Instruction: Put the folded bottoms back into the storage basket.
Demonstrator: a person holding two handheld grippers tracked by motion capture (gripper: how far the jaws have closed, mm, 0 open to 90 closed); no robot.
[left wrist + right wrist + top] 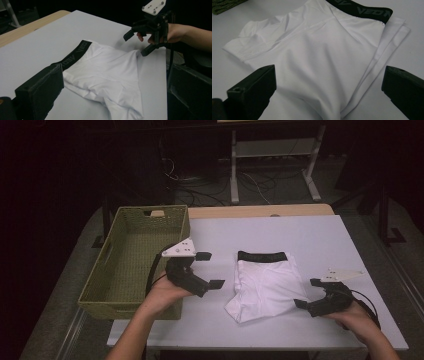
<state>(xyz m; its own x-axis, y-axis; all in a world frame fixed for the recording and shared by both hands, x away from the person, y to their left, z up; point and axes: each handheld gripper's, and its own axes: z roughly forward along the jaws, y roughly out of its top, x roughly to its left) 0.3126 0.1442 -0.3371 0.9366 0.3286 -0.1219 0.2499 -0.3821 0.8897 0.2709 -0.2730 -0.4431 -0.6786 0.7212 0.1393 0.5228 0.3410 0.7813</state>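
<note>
Folded white shorts (264,287) with a black waistband (262,255) lie mid-table between the left gripper (210,269) and right gripper (309,292), both spread wide and empty; soft, light and floppy, they look best pinched at the firmer waistband or folded edge.

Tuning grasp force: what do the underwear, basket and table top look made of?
Underwear: thin white knit fabric, slightly glossy; it creases softly, with stitched seams and a black elastic-looking printed waistband. Basket: olive woven material, maybe plastic or paper cord; the weave shows. Table top: smooth matt white, likely laminate, with a wood-coloured far edge.
</note>
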